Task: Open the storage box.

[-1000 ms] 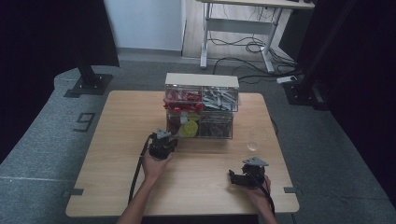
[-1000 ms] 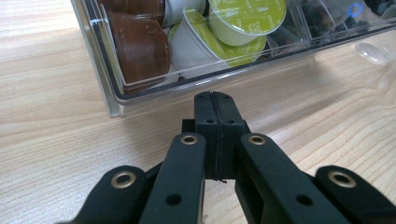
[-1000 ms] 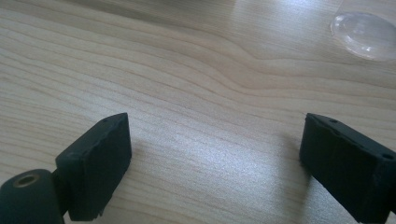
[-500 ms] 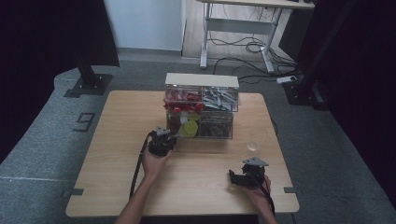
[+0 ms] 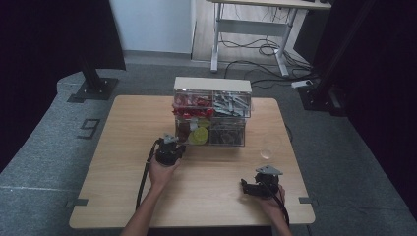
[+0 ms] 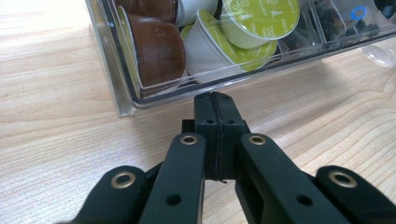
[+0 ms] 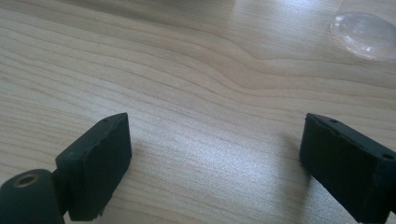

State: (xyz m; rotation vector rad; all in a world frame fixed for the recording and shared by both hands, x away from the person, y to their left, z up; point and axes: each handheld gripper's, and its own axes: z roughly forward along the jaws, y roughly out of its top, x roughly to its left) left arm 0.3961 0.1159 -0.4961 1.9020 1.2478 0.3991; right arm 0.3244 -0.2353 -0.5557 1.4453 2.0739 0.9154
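A clear drawer organiser (image 5: pixel 212 84) stands at the middle back of the wooden table (image 5: pixel 123 147). Its lower left drawer (image 6: pixel 110 74) holds coffee capsules, a brown one (image 6: pixel 159 51) and green-lidded ones (image 6: pixel 259 18). My left gripper (image 5: pixel 171 143) (image 6: pixel 215 99) is shut with nothing between its jaws, and its tips sit right at that drawer's front lower edge. My right gripper (image 5: pixel 253 183) (image 7: pixel 215 149) hovers low over bare wood at the front right, jaws wide open and empty.
A small clear round lid (image 5: pixel 267 152) (image 7: pixel 364 35) lies on the table between the organiser and my right gripper. The upper drawers hold red items (image 5: pixel 192 103) and grey parts (image 5: pixel 230 103). Another clear lid (image 6: pixel 379 55) lies by the drawer front.
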